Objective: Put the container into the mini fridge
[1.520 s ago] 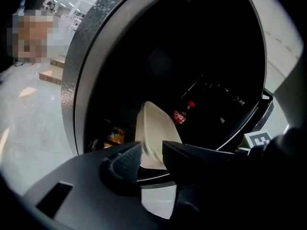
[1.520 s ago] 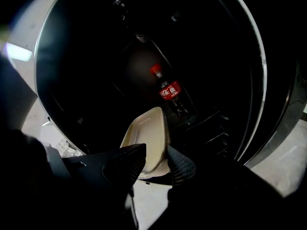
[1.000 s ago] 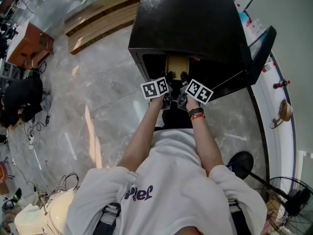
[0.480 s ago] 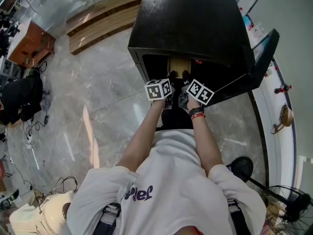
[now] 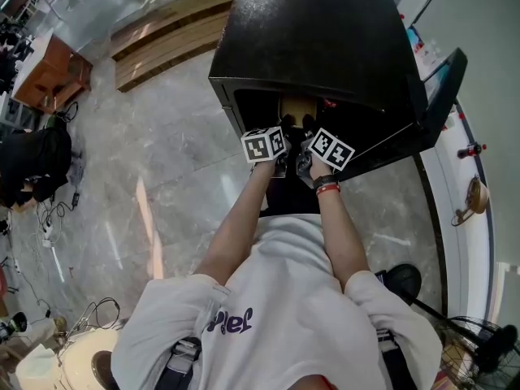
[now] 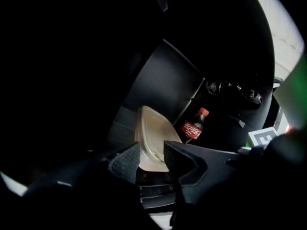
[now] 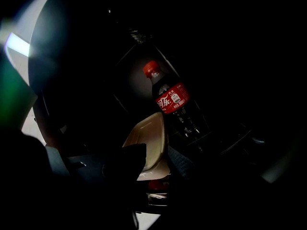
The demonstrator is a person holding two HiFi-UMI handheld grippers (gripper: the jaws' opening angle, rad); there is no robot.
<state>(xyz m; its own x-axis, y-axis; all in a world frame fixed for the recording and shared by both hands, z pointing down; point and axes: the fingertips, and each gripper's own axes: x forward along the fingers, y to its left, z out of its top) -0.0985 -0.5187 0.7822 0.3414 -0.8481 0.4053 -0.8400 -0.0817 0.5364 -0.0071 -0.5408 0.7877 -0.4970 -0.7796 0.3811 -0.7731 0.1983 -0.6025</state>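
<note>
The black mini fridge (image 5: 317, 31) stands on the floor with its door (image 5: 435, 96) swung open to the right. A pale translucent container (image 5: 296, 106) sits in the fridge mouth, tilted on edge, over a shelf. My left gripper (image 5: 286, 126) holds its near rim from the left; in the left gripper view the container (image 6: 151, 131) lies between the jaws of that gripper (image 6: 146, 159), which have just been opening, though the pads still look to touch it. My right gripper (image 5: 307, 125) is shut on the container (image 7: 151, 138) from the right, as the right gripper view (image 7: 156, 159) shows.
A cola bottle (image 7: 172, 102) with a red cap stands inside the fridge just behind the container. A dark bottle (image 6: 235, 90) lies higher up. Wooden planks (image 5: 166, 31), a brown cabinet (image 5: 49, 71) and a black bag (image 5: 36, 165) are at the left; a fan (image 5: 479, 340) is at lower right.
Both grippers have moved a little forward and down toward the fridge opening, carrying the container further in.
</note>
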